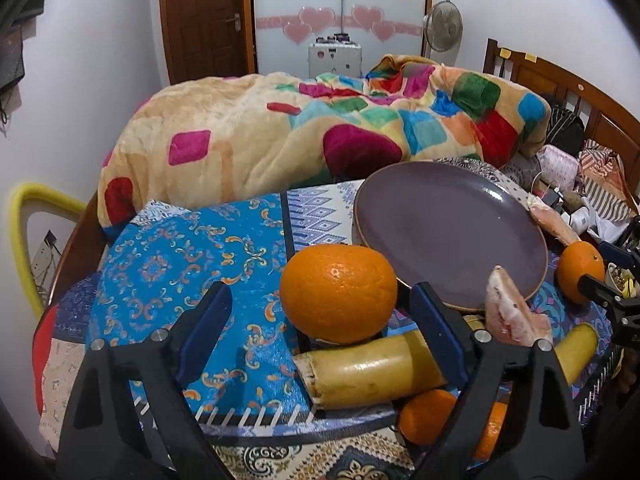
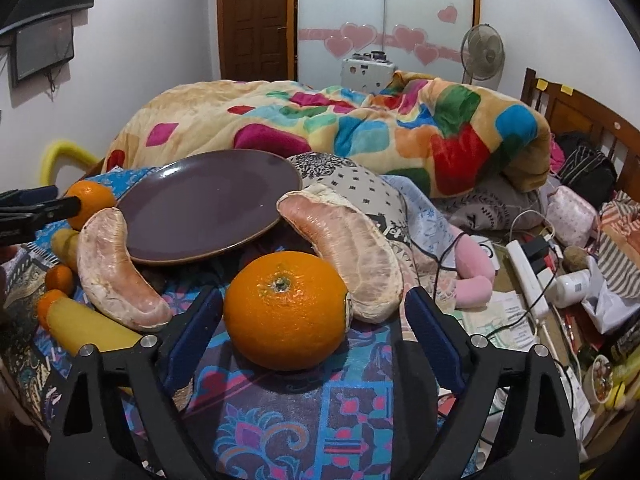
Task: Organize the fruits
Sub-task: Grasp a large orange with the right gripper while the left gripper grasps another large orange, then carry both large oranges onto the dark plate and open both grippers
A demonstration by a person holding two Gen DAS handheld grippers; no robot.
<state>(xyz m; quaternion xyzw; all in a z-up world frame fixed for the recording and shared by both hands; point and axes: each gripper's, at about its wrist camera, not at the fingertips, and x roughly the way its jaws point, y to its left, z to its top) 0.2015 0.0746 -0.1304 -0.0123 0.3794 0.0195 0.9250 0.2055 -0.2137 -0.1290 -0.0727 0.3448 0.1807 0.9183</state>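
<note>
Left gripper [image 1: 320, 320] gapes wide around an orange [image 1: 338, 292], its pads clear of the peel, and that orange sits against a yellow cane piece [image 1: 372, 372]. Right gripper [image 2: 314, 320] is spread wide too, framing a second orange [image 2: 285, 310] without touching. Behind it, two pomelo wedges [image 2: 348, 258] flank the empty purple plate [image 2: 208, 204].

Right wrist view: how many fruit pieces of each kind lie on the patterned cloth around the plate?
Large oranges: 2
Small oranges: 2
Pomelo segments: 2
Yellow stalk pieces: 2
Total: 8
</note>
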